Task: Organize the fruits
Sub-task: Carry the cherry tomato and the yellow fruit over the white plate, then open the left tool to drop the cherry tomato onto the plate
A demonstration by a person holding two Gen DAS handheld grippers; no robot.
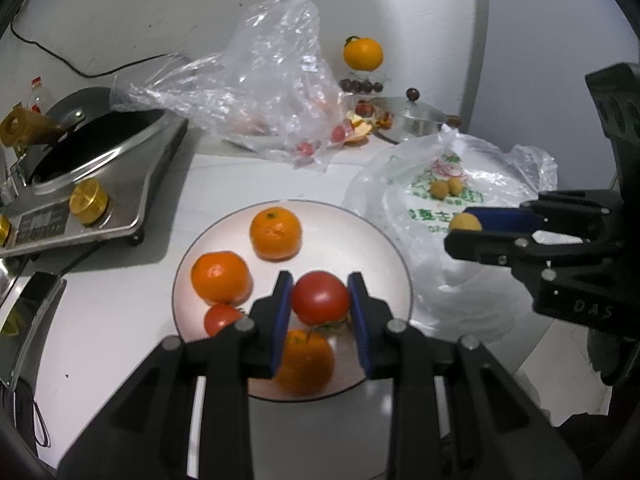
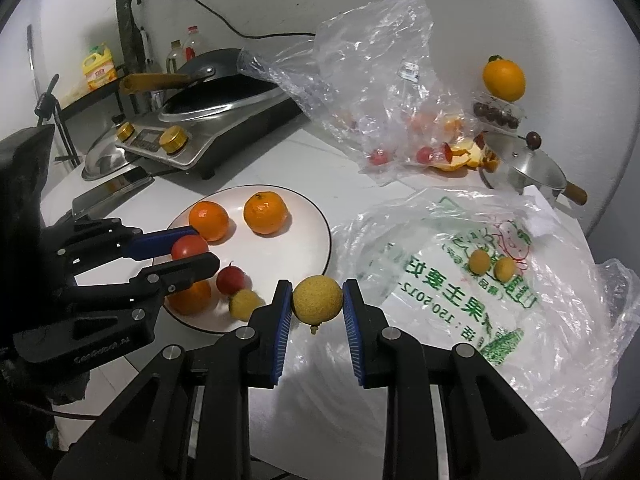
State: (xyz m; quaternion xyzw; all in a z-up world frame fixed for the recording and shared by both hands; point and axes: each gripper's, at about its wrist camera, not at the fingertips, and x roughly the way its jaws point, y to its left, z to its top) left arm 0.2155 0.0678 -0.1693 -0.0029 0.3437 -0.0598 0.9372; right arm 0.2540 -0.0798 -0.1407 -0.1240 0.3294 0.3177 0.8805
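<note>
1. The left gripper (image 1: 320, 300), black with blue pads, is closed on a round red tomato (image 1: 320, 298); both pads press its sides, so the jaws stand only as wide as the fruit.
2. That tomato hangs above the near part of a round white plate with a thin dark rim (image 1: 390, 240), directly over a blurred orange mandarin (image 1: 306, 362) lying on the plate.
3. Two more orange mandarins lie on the plate, one at the far side (image 1: 275, 233) and one to the left (image 1: 221, 278); a smaller red tomato (image 1: 221, 319) lies touching the latter, just beside the left gripper's left finger.
4. The right gripper (image 2: 317, 300), of the same build, is clamped on a small round yellow fruit with a rough skin (image 2: 317, 299), a pad against each side and a little stem hanging beneath it.
5. This yellow fruit is held off the plate's right edge, between the plate and a crumpled white plastic bag printed in green (image 2: 460, 300), above the white countertop (image 2: 280, 160).
6. A second yellow fruit (image 2: 244, 304) lies on the plate's near edge, just left of the right gripper's left pad, and two more (image 2: 479, 261) (image 2: 504, 268) rest on the printed bag.
7. Behind the plate lie a clear plastic bag (image 2: 372, 76) with small red fruits inside and a steel cooker with brass knobs (image 2: 188, 136) holding a dark wok.
</note>
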